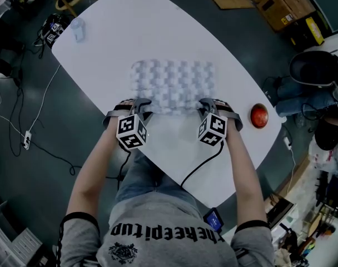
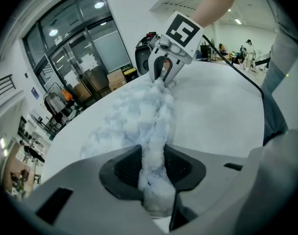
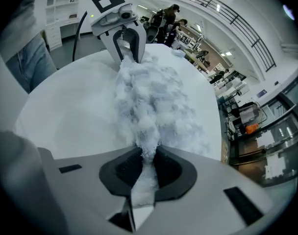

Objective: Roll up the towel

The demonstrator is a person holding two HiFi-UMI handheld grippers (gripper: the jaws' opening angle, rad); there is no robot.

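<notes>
A fluffy pale blue-white towel (image 1: 173,85) lies flat on the white oval table (image 1: 113,43). My left gripper (image 1: 140,108) is shut on the towel's near left corner; in the left gripper view the towel's edge (image 2: 154,155) is pinched between the dark pads. My right gripper (image 1: 209,108) is shut on the near right corner, and the right gripper view shows a thin fold of the towel (image 3: 148,151) pressed between its pads. Each gripper view shows the other gripper at the far end of the near edge: the right gripper (image 2: 161,77) and the left gripper (image 3: 125,53).
A red round object (image 1: 259,115) sits on the table at the right, near the edge. A small clear item (image 1: 78,29) lies at the table's far left. Cables run over the dark floor at the left; boxes and bags stand at the right.
</notes>
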